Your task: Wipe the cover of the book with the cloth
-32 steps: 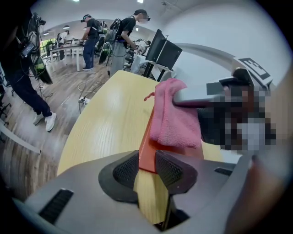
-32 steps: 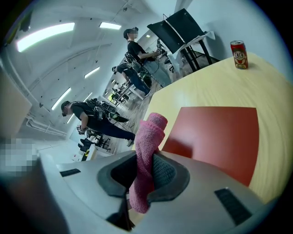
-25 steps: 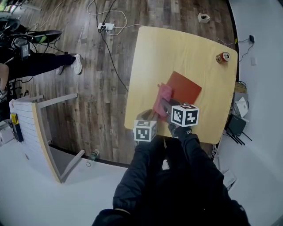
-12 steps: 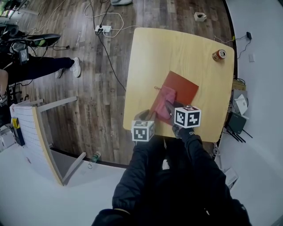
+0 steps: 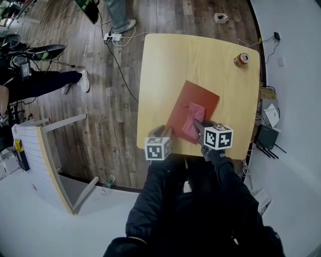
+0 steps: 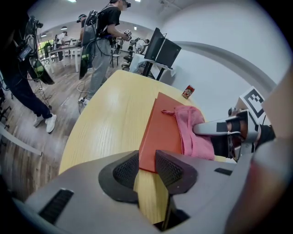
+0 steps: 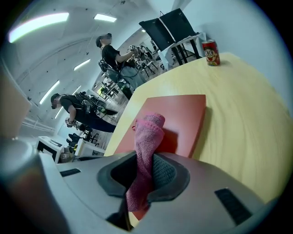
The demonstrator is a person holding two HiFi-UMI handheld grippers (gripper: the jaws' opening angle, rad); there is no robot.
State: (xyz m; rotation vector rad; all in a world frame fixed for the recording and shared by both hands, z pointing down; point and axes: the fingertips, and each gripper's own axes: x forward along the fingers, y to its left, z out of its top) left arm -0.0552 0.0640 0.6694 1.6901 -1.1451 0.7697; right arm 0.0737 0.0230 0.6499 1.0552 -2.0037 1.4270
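Note:
A red-orange book (image 5: 199,97) lies flat on the light wooden table (image 5: 170,60). A pink cloth (image 5: 192,122) rests bunched on the cover's near part, with my right gripper (image 5: 197,125) shut on it; in the right gripper view the cloth (image 7: 149,135) hangs pinched between the pads over the book (image 7: 185,114). My left gripper (image 5: 164,131) sits at the book's near left corner. In the left gripper view that corner (image 6: 153,151) is wedged between the narrowly set jaws of the left gripper (image 6: 146,167), both pads touching it. The cloth (image 6: 192,132) lies to the right.
A red drink can (image 5: 241,59) stands at the table's far right corner. A white shelf unit (image 5: 45,150) lies on the wooden floor at the left. A person's legs (image 5: 119,14) stand beyond the table, and another leg (image 5: 50,80) stretches out at the left. Cables trail on the floor.
My right gripper has dragged the cloth from the cover's left edge toward its near right part. The left gripper has stayed at the book's corner. A person's legs have come into view beyond the table.

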